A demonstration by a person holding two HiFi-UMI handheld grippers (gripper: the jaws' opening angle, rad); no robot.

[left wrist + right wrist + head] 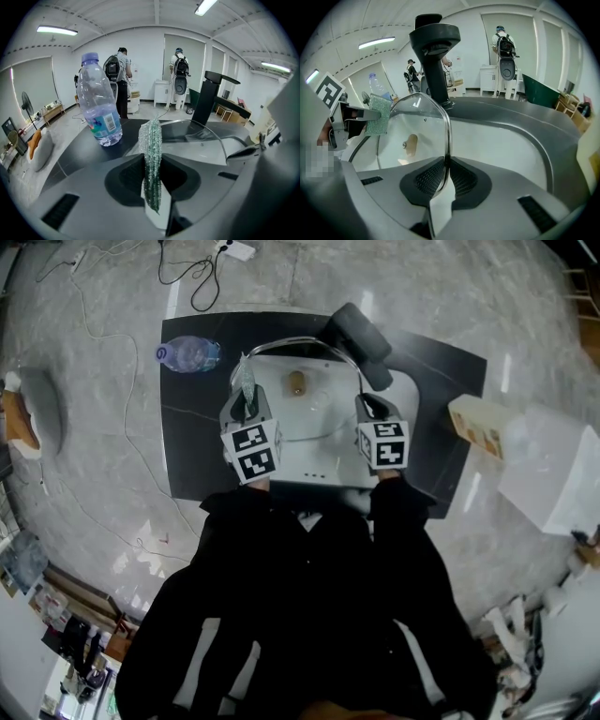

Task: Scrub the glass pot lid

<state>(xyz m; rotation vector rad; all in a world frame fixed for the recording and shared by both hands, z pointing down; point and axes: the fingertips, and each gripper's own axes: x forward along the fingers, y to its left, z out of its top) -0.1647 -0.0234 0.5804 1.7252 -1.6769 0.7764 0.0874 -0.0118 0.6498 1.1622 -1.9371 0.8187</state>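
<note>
Right gripper (444, 164) clamps glass lid (417, 123) upright; left gripper (152, 168) holds scrubber (151, 140) beside it.

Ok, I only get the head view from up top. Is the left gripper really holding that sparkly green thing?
Observer: Yes. In the left gripper view, the left gripper has its jaws shut on a glittery green scrubbing cloth, which stands on edge between them.
Operator: And the right one, has it got the lid?
Observer: Yes. The right gripper has its jaws pinched on the rim of the round glass pot lid, held above the white sink.
Operator: Is anyone else there?
Observer: Yes, two people with backpacks stand in the background, backs turned.
</note>
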